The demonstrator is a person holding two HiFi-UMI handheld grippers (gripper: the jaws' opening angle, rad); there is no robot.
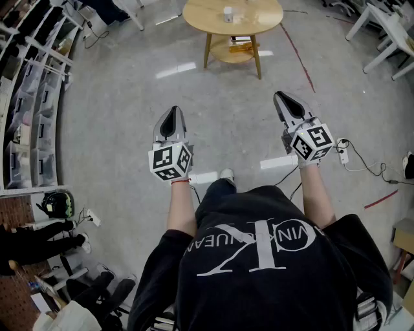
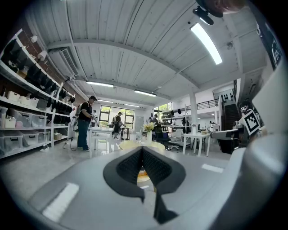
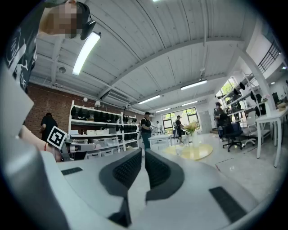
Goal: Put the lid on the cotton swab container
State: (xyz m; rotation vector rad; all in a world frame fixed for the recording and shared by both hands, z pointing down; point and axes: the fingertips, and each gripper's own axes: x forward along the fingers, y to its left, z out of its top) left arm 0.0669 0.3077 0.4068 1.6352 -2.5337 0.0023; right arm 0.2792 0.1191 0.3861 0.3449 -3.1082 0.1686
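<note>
So: approach step, nothing picked up yet. Cotton swab container (image 1: pixel 228 13) sits on the round wooden table (image 1: pixel 259 22), well apart from both grippers; can't tell lid from body at this range. Left gripper (image 1: pixel 172 116): pads pressed together, empty. Right gripper (image 1: pixel 285 102): pads nearly together, thin slit, nothing in it. Both are held level over the floor (image 1: pixel 226 103). Next, I'd guess: walk to the table, open the jaws, find the lid.

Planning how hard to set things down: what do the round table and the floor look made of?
Round table: seemingly light wood, matte, by its pale tan top and legs. Floor: likely polished concrete, grey and mottled, mirroring ceiling lights.
</note>
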